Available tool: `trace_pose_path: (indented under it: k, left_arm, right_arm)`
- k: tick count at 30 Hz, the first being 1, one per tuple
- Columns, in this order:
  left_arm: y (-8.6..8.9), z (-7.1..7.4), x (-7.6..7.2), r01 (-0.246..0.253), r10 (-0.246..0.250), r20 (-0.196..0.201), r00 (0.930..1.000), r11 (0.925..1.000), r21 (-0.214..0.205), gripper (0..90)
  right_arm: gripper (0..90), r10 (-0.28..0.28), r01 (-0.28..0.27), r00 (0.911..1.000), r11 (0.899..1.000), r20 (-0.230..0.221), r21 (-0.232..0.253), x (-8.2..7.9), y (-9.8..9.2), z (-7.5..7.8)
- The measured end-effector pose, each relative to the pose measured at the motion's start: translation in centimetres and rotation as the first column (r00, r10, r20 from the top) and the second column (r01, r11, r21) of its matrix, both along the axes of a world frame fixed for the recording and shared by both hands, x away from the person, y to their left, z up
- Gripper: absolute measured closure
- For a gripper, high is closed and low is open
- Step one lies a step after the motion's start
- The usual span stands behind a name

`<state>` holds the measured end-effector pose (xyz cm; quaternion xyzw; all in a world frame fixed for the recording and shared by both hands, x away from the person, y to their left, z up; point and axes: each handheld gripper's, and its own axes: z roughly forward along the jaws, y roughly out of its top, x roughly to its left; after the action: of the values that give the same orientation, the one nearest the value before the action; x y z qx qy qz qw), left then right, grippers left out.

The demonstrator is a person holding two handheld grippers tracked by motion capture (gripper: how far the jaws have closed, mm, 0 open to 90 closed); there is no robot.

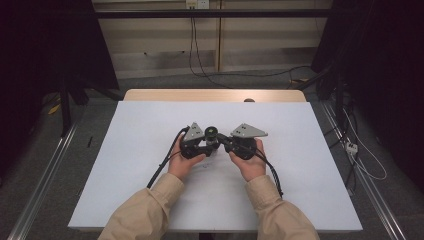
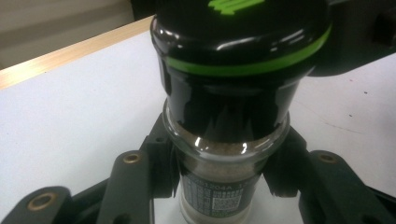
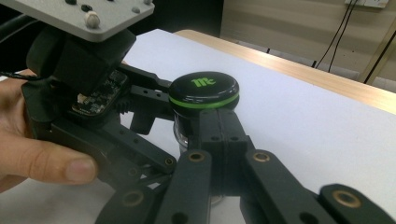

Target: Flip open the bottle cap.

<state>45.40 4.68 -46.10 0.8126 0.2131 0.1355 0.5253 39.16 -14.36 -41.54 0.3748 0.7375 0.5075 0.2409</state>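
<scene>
A spice grinder (image 1: 210, 133) stands upright in the middle of the white table top (image 1: 150, 160). It has a glass body and a black cap with a green ring (image 3: 204, 88). My left gripper (image 2: 219, 163) is shut on the grinder (image 2: 233, 70), with one jaw on each side of the glass just under the cap. My right gripper (image 3: 219, 126) comes in from the other side with its two jaws shut together. Their tips rest against the grinder's side below the cap, with nothing between them. In the high view my right gripper (image 1: 223, 142) faces my left gripper (image 1: 206, 143) across the grinder.
The person's hands and tan sleeves come in from the near edge. A strip of bare wood (image 1: 215, 95) runs along the far side, with a small round thing (image 1: 249, 100) at its edge. Cables (image 1: 260, 75) lie on the floor behind, and metal rails flank the table.
</scene>
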Motion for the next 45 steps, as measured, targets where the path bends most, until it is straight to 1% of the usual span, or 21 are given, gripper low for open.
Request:
trace_pose_path:
  k: [4,13,20,26,36,45]
  left_arm:
    - [0.0,0.0,0.0,-0.001,0.001,0.000,1.0000,1.0000,0.000,53.3]
    - [0.0,0.0,0.0,-0.001,0.001,-0.002,1.0000,1.0000,0.001,53.3]
    - [0.0,0.0,0.0,-0.002,0.002,-0.004,1.0000,1.0000,0.001,53.3]
    - [0.0,0.0,0.0,-0.003,0.004,-0.005,1.0000,1.0000,0.002,53.3]
    - [0.0,0.0,0.0,-0.003,0.003,-0.007,1.0000,1.0000,0.006,53.3]
    - [0.0,0.0,0.0,-0.005,0.005,-0.008,1.0000,1.0000,0.007,53.3]
  right_arm:
    - [90.0,-0.001,0.001,1.0000,1.000,0.006,-0.004,0.0,0.1,0.1]
    - [90.0,0.001,-0.001,1.0000,1.000,0.003,0.004,0.0,0.1,0.2]
    - [90.0,0.002,-0.002,1.0000,1.000,0.004,0.000,0.0,0.1,0.3]
    - [90.0,0.003,-0.003,1.0000,1.000,0.005,-0.013,0.1,0.3,0.7]
    - [90.0,0.006,-0.006,1.0000,1.000,0.003,-0.005,0.1,0.4,0.8]
    - [90.0,0.010,-0.010,0.9999,1.000,0.005,-0.009,0.1,0.5,1.1]
